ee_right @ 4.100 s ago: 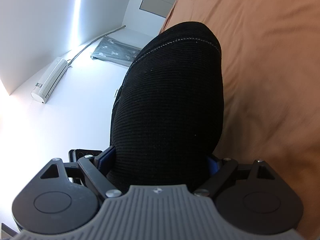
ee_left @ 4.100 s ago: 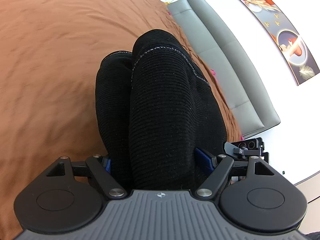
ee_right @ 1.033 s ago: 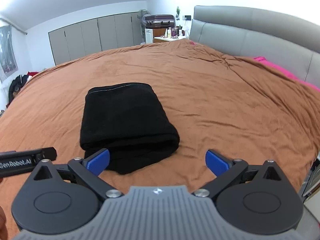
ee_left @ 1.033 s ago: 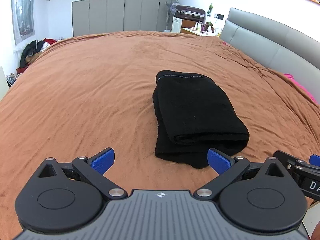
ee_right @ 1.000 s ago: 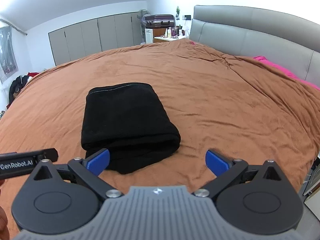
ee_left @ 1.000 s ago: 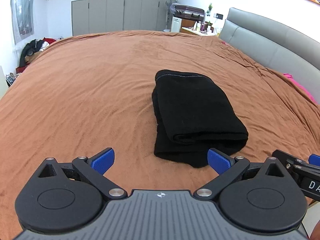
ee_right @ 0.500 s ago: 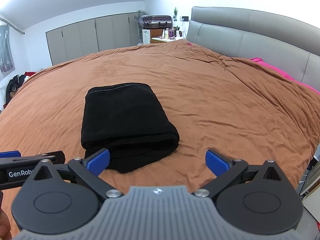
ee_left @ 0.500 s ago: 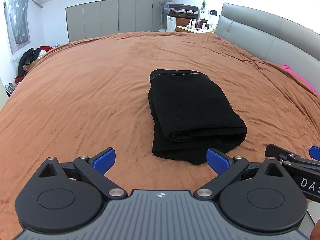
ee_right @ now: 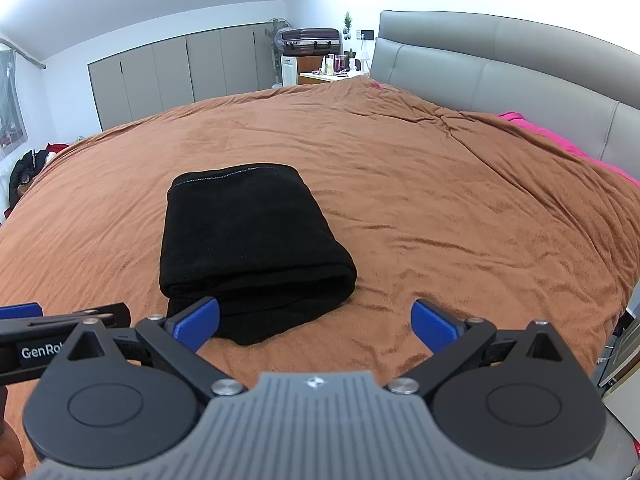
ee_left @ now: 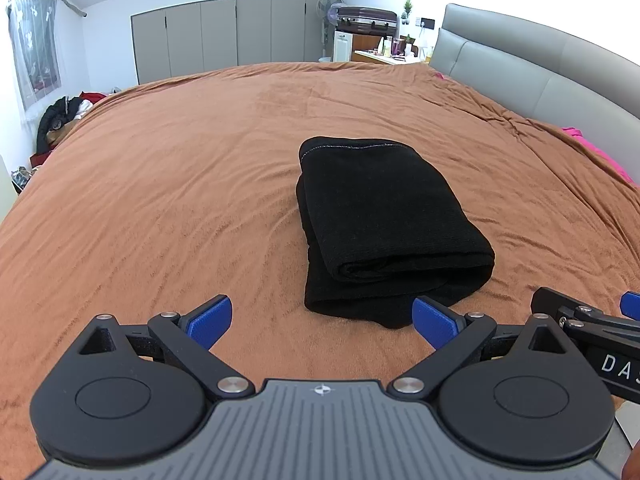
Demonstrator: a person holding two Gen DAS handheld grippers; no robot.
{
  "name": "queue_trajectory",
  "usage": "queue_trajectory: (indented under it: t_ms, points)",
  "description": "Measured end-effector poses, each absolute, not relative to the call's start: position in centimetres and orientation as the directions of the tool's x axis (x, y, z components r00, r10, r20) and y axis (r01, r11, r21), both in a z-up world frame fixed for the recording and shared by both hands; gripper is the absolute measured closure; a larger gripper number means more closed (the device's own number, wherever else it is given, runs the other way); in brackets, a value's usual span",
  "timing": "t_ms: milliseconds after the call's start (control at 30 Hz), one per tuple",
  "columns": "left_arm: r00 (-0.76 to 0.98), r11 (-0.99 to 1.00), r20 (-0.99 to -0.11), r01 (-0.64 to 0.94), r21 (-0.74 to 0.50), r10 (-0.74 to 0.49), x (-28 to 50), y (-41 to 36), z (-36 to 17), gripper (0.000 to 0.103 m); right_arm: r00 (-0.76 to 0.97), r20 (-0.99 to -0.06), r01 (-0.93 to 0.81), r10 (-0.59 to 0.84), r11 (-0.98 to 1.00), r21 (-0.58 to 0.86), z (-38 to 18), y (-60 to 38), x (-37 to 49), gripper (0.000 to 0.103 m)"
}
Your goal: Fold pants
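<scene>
I hold the left tool (ee_left: 322,320) spread wide, gripping nothing and touching nothing. I hold the right tool (ee_right: 316,320) equally wide and empty. One pair of black pants (ee_left: 384,224), folded into a compact bundle, lies on the brown bed (ee_left: 160,184) just ahead of both tools.

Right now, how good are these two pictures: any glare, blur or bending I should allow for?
Left wrist view: sharp, evenly lit; the fisheye bows the bedspread and headboard; the pants show little texture, being black. Right wrist view: the wall above the headboard is blown out white; the pants are in focus; edges curve strongly.
</scene>
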State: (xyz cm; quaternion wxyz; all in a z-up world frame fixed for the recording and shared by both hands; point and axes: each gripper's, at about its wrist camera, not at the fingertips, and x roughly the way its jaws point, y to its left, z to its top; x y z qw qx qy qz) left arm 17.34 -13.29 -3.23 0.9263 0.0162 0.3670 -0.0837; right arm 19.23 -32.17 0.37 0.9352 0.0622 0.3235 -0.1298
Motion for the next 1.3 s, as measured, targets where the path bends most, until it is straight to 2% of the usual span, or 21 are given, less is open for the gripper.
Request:
queue_trajectory:
  t_ms: [1300]
  points:
    - [0.696,0.984,-0.703,0.174,-0.035,-0.148,17.3,-13.2,-4.4,0.000,0.732,-0.651,0.304,-0.200,0.952,0.049,0.3,-32.8,18.2,0.005]
